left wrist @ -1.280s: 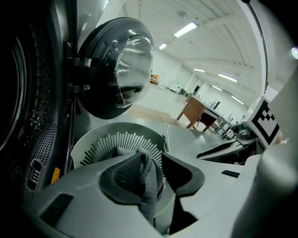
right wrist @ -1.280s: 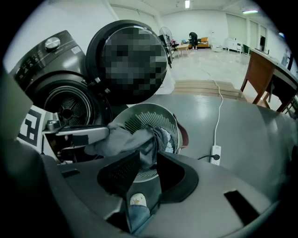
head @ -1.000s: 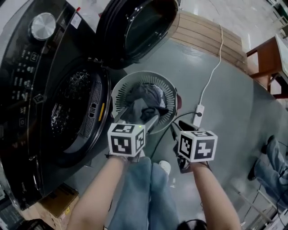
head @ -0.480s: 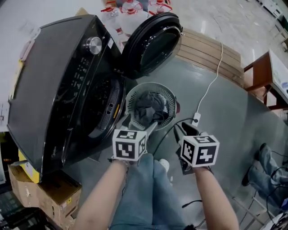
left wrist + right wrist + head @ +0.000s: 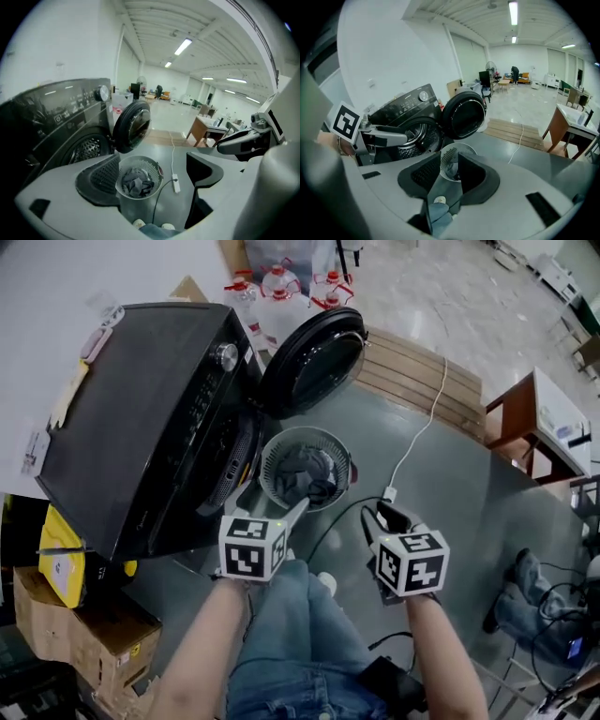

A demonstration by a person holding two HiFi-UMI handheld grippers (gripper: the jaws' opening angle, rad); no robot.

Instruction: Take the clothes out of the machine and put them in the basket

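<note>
The clothes [image 5: 305,474] lie heaped in the basket [image 5: 266,461], so with the left gripper [image 5: 270,507] gaping empty and the right gripper [image 5: 382,518] nearly closed on nothing, both near the basket, I'd check the drum [image 5: 412,136] beside the basket for stragglers.

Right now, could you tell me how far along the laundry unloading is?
Done: clothes lie in the basket by the machine, whose door stands open. In hand: nothing; the left gripper and right gripper both have fingers apart and empty. Left: the part of the drum that shows looks bare, so probably little or nothing remains, though its depths are hidden.
</note>
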